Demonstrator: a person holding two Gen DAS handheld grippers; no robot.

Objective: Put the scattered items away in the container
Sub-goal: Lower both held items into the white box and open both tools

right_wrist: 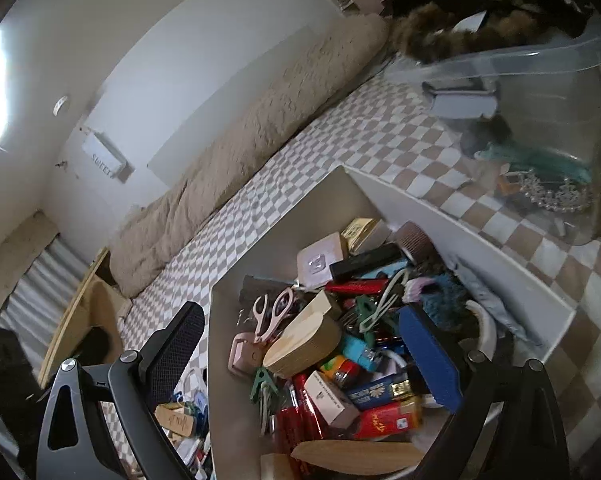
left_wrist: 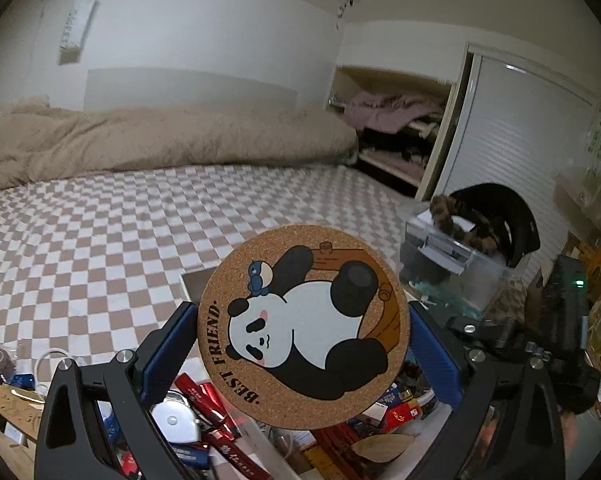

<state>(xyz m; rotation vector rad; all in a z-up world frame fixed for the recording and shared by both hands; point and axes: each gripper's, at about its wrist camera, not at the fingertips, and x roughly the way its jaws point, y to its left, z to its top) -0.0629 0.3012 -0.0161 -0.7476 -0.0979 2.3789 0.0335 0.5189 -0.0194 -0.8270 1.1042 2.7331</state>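
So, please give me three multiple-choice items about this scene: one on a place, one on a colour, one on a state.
1. Where is the pink scissors?
A. in the white box
B. on the beige duvet
C. in the clear bin

2. What colour are the pads on the fingers of the left gripper?
A. red
B. blue
C. green

3. What is the state of the right gripper?
A. shut on scissors
B. shut on a coaster
C. open, holding nothing

Key: 1 A, it lies among the clutter inside the box; 2 B, blue pads flank the cork coaster; 3 C, its fingers stand wide apart above the box.
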